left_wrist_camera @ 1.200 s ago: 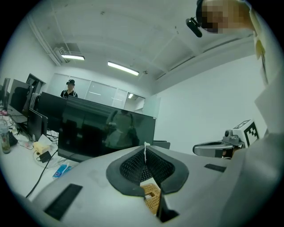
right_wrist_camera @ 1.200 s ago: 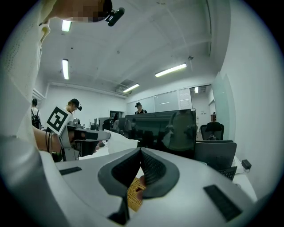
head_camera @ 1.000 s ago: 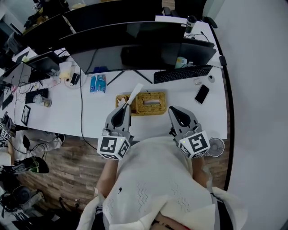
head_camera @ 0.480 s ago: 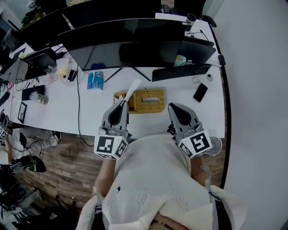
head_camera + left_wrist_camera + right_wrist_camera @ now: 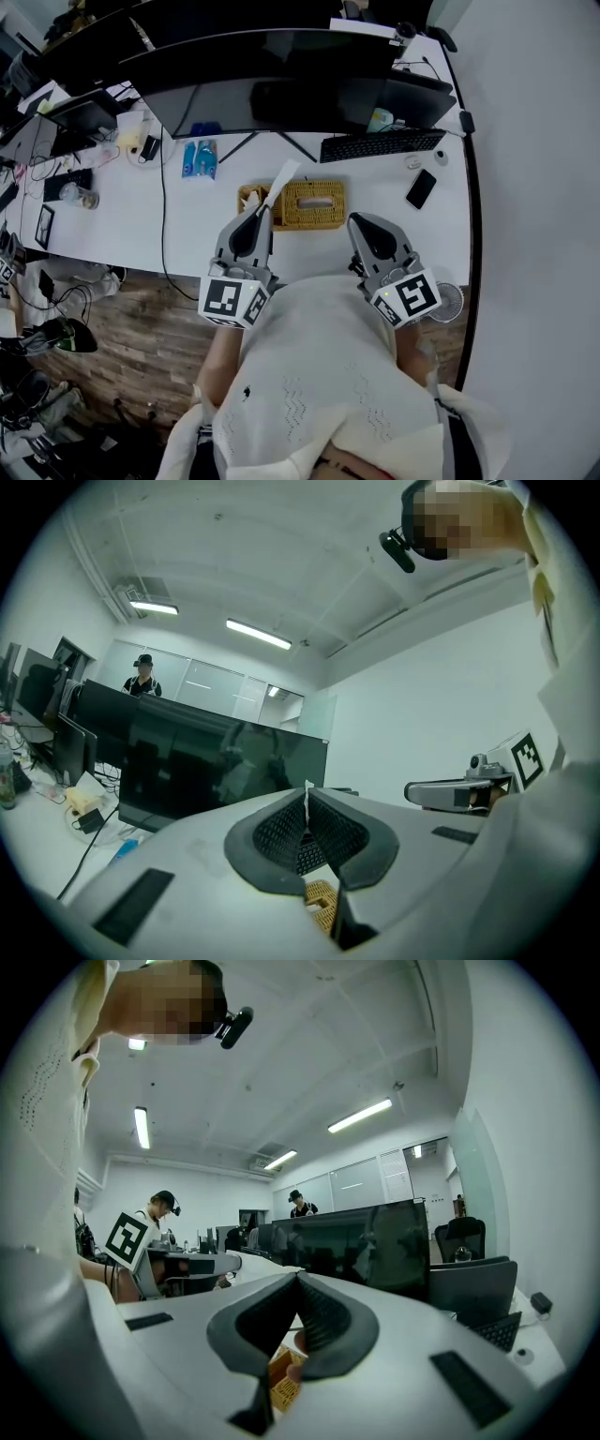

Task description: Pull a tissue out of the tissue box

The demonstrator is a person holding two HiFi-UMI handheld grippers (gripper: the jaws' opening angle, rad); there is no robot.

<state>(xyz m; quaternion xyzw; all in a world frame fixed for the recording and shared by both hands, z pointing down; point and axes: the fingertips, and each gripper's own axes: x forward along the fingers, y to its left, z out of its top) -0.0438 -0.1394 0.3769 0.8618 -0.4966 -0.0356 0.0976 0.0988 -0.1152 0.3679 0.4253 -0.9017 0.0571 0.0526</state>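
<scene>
While two ribbed black pads [image 5: 279, 834] press together on one thin white tissue [image 5: 281, 184], the left gripper [image 5: 263, 212] holds that soft strip slanting toward 1 o'clock. One rectangular, woven straw-yellow tissue box [image 5: 315, 205] sits on the smooth white desk [image 5: 187, 225], at 12 o'clock before the person, between both grippers. At the box's 4 o'clock, the right gripper [image 5: 357, 222] has its jaws closed on nothing.

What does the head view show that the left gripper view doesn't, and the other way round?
Only the head view: the whole wicker tissue box, a phone, the wooden floor. Only the left gripper view: ceiling lights, a person in a cap. Both: the big monitor and the tissue pinched in the left gripper.
</scene>
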